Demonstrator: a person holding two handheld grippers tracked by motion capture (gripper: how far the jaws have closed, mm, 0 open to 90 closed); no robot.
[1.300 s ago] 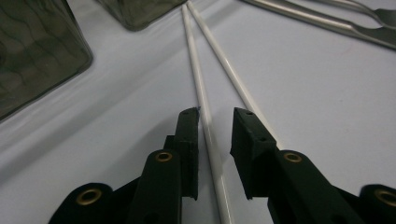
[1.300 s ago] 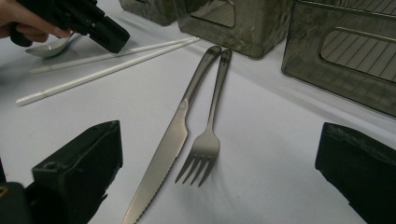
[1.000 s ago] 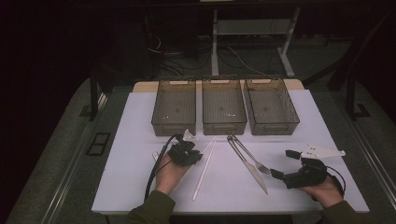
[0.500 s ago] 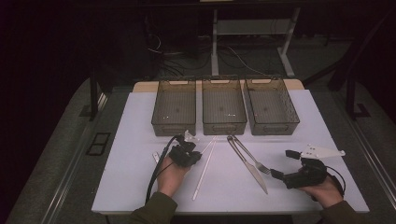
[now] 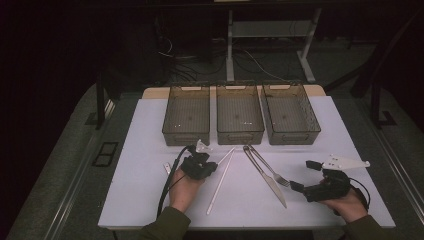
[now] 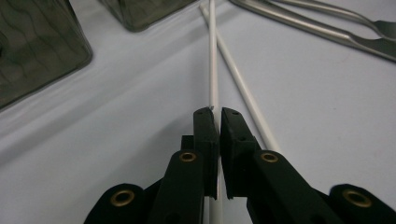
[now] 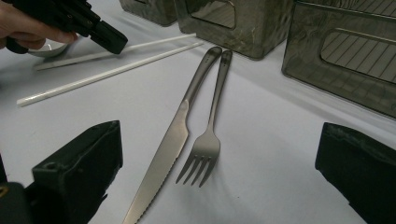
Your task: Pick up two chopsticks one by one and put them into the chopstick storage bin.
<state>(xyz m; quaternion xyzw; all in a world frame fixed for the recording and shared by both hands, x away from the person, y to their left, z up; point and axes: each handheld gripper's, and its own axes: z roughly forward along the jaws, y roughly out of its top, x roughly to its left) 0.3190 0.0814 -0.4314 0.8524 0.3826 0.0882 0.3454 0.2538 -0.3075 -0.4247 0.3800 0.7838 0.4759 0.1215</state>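
Your left gripper [image 6: 215, 112] has its jaws pinched nearly together on a white chopstick [image 6: 213, 60], which runs straight up from between the tips toward the bins; a second white chopstick [image 6: 243, 88] lies on the table just to its right, crossing the first one far up the view. From above, your left hand [image 5: 184, 189] rests on the white table [image 5: 140, 130] in front of the leftmost of three smoky plastic bins [image 5: 187, 114] (all three stand in a row at the far edge).

Your right gripper [image 5: 306, 176] hovers with its jaws spread wide, holding nothing, and between them in the right gripper view lie a steel knife [image 7: 166, 154] and a fork [image 7: 208, 140], side by side with handle ends touching near the middle bin [image 7: 224, 23].
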